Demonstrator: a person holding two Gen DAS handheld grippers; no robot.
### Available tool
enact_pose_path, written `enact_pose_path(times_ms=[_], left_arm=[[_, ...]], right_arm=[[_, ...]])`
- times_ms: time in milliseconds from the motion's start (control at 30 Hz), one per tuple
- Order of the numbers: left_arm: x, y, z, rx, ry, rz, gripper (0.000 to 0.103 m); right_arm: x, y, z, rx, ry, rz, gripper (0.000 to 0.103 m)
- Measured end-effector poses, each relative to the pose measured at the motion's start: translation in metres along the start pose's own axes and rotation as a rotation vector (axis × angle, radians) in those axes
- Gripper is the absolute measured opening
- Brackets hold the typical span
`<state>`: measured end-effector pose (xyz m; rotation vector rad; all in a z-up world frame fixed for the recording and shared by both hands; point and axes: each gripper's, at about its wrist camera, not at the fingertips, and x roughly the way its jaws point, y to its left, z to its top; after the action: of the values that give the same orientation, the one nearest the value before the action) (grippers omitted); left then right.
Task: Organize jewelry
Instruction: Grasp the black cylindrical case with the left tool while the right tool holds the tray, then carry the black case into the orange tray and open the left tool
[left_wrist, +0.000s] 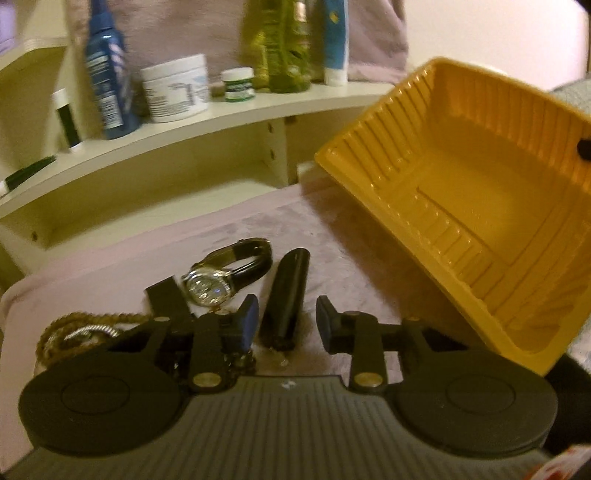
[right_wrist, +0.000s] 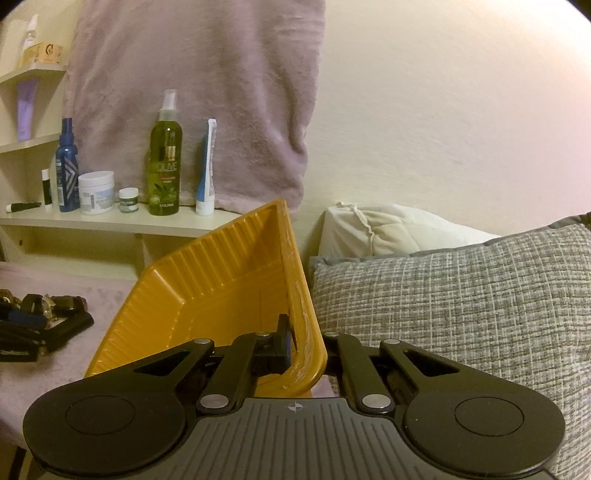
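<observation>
The right tool (right_wrist: 299, 347) is clamped on the side wall of a yellow plastic tray (right_wrist: 207, 295), one pad inside the wall and the other outside, and holds the tray tipped up on edge so its ribbed inside faces the left tool. The tray is empty. The left tool (left_wrist: 286, 325) points down at the pink plush cover (left_wrist: 332, 240), its pads partly apart on either side of a black cylinder (left_wrist: 284, 295) that lies between them, with a gap showing on each side, so nothing is gripped. Just left of the cylinder lies a wristwatch (left_wrist: 212, 288) with a silver face and black strap, resting on its side, and nearer the left edge a coil of gold-coloured chain (left_wrist: 62, 332) sits partly under the tool's linkage. All the jewelry is on the cover, none in the tray. Behind stands a cream shelf (left_wrist: 240, 110) carrying a blue bottle (left_wrist: 105, 74), a white jar (left_wrist: 175, 88), a small green-labelled jar (left_wrist: 238, 85) and a green spray bottle (right_wrist: 165, 166). To the right of the tray a grey checked pillow (right_wrist: 461, 314) leans near a white pillow (right_wrist: 388, 229).
</observation>
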<state>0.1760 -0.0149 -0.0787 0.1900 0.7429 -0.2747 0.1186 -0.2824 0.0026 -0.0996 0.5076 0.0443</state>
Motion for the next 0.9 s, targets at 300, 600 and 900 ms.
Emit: enact_pose_path(times_ms=[300, 600, 900], left_arm=[[0.012, 0.002, 0.006, 0.003, 0.021, 0.008, 0.021], [0.018, 0.002, 0.01, 0.015, 0.045, 0.011, 0.02], [-0.012, 0.001, 0.025, -0.053, -0.003, -0.037, 0.02]], right_arm=[[0.0, -0.001, 0.0, 0.007, 0.003, 0.004, 0.005], [0.0, -0.002, -0.003, 0.024, 0.006, 0.011, 0.005], [0.0, 0.0, -0.002, 0.011, -0.004, 0.011, 0.005]])
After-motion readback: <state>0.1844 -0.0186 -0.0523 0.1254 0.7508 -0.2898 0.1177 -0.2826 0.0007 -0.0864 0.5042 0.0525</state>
